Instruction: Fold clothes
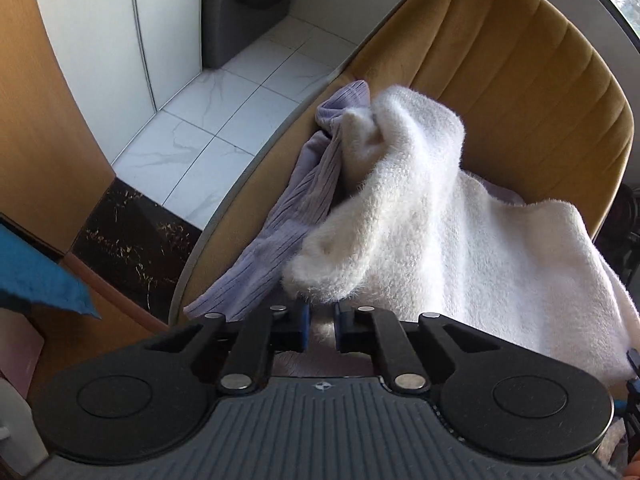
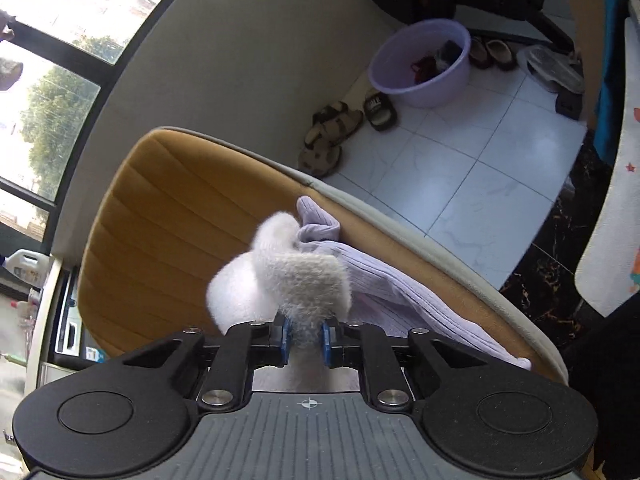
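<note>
A fluffy white sweater (image 1: 432, 220) lies heaped on a mustard chair (image 1: 520, 80), over a ribbed lilac garment (image 1: 288, 216). My left gripper (image 1: 321, 326) is shut on the sweater's near edge, white fuzz pinched between its blue pads. In the right wrist view my right gripper (image 2: 307, 338) is shut on a rolled fold of the same white sweater (image 2: 296, 276), which bunches up in front of the fingers. The lilac garment (image 2: 392, 288) stretches to the right along the chair's rim (image 2: 440, 248).
White tiled floor (image 1: 224, 120) surrounds the chair. A dark washing machine (image 1: 244, 12) stands at the back. A lilac basin (image 2: 420, 64) with clothes, sandals (image 2: 332, 132) and slippers sit on the floor. A blue cloth (image 1: 36, 276) is at the left edge.
</note>
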Demonstrator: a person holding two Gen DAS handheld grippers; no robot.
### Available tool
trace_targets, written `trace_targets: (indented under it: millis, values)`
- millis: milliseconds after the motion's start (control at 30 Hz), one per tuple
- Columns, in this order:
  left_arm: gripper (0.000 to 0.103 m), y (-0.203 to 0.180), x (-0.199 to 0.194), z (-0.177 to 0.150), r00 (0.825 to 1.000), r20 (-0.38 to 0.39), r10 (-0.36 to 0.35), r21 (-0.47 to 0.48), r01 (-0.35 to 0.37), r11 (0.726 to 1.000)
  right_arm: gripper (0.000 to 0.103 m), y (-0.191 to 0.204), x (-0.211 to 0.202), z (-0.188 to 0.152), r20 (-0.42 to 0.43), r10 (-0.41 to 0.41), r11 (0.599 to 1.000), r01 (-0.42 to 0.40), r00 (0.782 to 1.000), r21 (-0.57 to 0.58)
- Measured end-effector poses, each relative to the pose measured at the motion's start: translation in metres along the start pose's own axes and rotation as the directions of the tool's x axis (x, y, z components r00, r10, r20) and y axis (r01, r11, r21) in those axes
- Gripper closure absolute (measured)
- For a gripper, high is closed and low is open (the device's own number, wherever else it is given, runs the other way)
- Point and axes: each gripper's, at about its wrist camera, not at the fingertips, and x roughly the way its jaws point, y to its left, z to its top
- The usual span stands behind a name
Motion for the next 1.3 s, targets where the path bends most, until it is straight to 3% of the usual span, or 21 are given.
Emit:
trace_targets:
  millis: [100,200,233,267,300,333,367,400,433,500,567,633,667,800,867,933,1033,1100,1167,1233,1300]
  values:
    - [0.092,0.008,0.013,-0.014,0.998,-0.054,0.032,0.005,-0.032,0.999,0.092,-0.032,0.001,-0.009,-0.033,-0.135,0.989,0.137,0.990,0.064]
    - [0.092,0.019,0.021,-0.022,0.995,-0.090,0.051,-0.024,-0.053,0.998,0.091,-0.065,0.005,-0.017,-0.078,-0.271,0.952,0.279,0.959,0.123]
    - [0.089,0.023,0.021,-0.021,0.996,-0.086,0.011,-0.061,-0.017,0.998,0.088,-0.065,0.006,-0.016,-0.086,-0.261,0.956,0.270,0.961,0.114]
    - [0.085,0.027,0.020,-0.019,0.996,-0.081,-0.027,-0.095,0.020,0.995,0.075,-0.060,0.006,-0.014,-0.084,-0.225,0.968,0.232,0.971,0.092]
    - [0.071,0.028,0.019,-0.017,0.995,-0.078,-0.058,-0.119,0.049,0.992,0.062,-0.053,0.007,-0.010,-0.076,-0.177,0.981,0.182,0.981,0.068]
    - [0.050,0.028,0.020,-0.014,0.993,-0.075,-0.087,-0.137,0.076,0.988,0.057,-0.046,0.012,-0.005,-0.067,-0.129,0.990,0.132,0.989,0.051]
    - [0.040,0.026,0.020,-0.013,0.992,-0.073,-0.101,-0.146,0.090,0.985,0.045,-0.040,0.016,0.000,-0.059,-0.086,0.995,0.089,0.995,0.047]
    - [0.034,0.023,0.021,-0.011,0.991,-0.071,-0.114,-0.155,0.102,0.983,0.035,-0.037,0.020,0.002,-0.056,-0.056,0.997,0.059,0.997,0.055]
    - [0.034,0.021,0.023,-0.010,0.990,-0.071,-0.123,-0.161,0.111,0.981,0.034,-0.036,0.028,0.003,-0.066,-0.053,0.996,0.058,0.996,0.069]
    - [0.034,0.017,0.030,-0.008,0.988,-0.069,-0.137,-0.181,0.123,0.976,0.035,-0.035,0.046,0.006,-0.090,-0.055,0.993,0.063,0.994,0.099]
    - [0.043,0.018,0.037,-0.006,0.988,-0.057,-0.141,-0.216,0.126,0.968,0.041,-0.042,0.068,0.003,-0.127,-0.107,0.984,0.123,0.986,0.125]
    - [0.075,0.023,0.042,-0.005,0.990,-0.039,-0.137,-0.260,0.122,0.958,0.071,-0.051,0.079,0.000,-0.140,-0.110,0.973,0.135,0.984,0.187]
    - [0.081,0.024,0.039,-0.005,0.990,-0.037,-0.135,-0.254,0.121,0.960,0.083,-0.053,0.079,-0.003,-0.133,-0.090,0.968,0.119,0.987,0.223]
    - [0.092,0.026,0.028,-0.008,0.991,-0.032,-0.126,-0.214,0.117,0.970,0.088,-0.025,0.038,0.001,-0.079,-0.020,0.981,0.034,0.997,0.190]
    - [0.093,0.027,0.022,-0.009,0.992,-0.029,-0.122,-0.194,0.115,0.974,0.089,-0.019,0.012,0.005,-0.073,0.018,0.976,-0.001,0.997,0.219]
    - [0.093,0.029,0.016,-0.010,0.993,-0.026,-0.118,-0.174,0.112,0.978,0.090,-0.024,-0.002,0.002,-0.072,-0.019,0.979,0.033,0.997,0.201]
    - [0.092,0.026,0.012,-0.014,0.994,-0.031,-0.103,-0.114,0.099,0.989,0.087,-0.055,0.012,-0.013,-0.102,-0.113,0.975,0.130,0.988,0.179]
    - [0.090,0.016,0.017,-0.021,0.996,-0.050,-0.076,-0.024,0.075,0.997,0.063,-0.063,0.022,-0.019,-0.120,-0.190,0.976,0.201,0.974,0.087]
    - [0.089,0.006,0.017,-0.023,0.997,-0.055,-0.053,0.057,0.056,0.997,0.058,-0.062,0.023,-0.023,-0.103,-0.242,0.970,0.243,0.965,-0.007]
    - [0.086,-0.001,0.003,-0.018,0.999,-0.013,-0.029,0.111,0.030,0.993,0.039,-0.044,0.007,-0.023,-0.038,-0.280,0.957,0.275,0.959,-0.096]
    - [0.084,-0.010,-0.012,-0.014,0.999,0.038,-0.037,0.173,0.029,0.984,0.009,-0.025,-0.008,-0.022,0.050,-0.251,0.949,0.256,0.967,-0.183]
